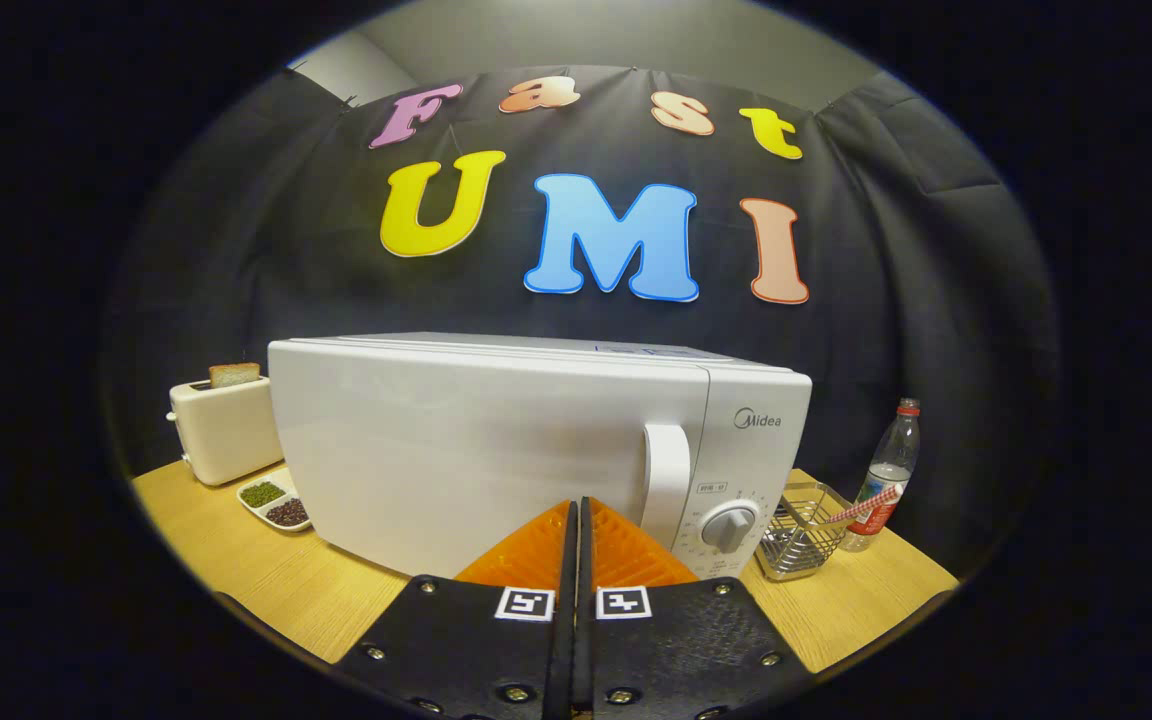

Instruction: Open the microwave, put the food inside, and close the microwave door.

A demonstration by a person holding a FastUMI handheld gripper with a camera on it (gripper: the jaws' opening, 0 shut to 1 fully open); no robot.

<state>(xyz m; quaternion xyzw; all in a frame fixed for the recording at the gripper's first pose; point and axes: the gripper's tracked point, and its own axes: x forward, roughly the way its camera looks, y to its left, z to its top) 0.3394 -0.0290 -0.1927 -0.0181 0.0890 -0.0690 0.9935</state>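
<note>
On the left of the pale wooden desk (266,590) stands a cream toaster (226,428) with a slice of bread (234,374) upright in its slot, and just beside it a white divided dish (276,502) of green and dark beans, perhaps the food meant for heating. The white box-shaped microwave (496,450) sits mid-desk with its door closed, its white vertical handle (666,485) facing outward and free to take. The gripper (576,510) points at the door just left of that handle, fingers pressed together and empty. To the right, a wire mesh basket (801,530) holds a red-checked stick, and a clear plastic bottle (891,470) stands beside it.
</note>
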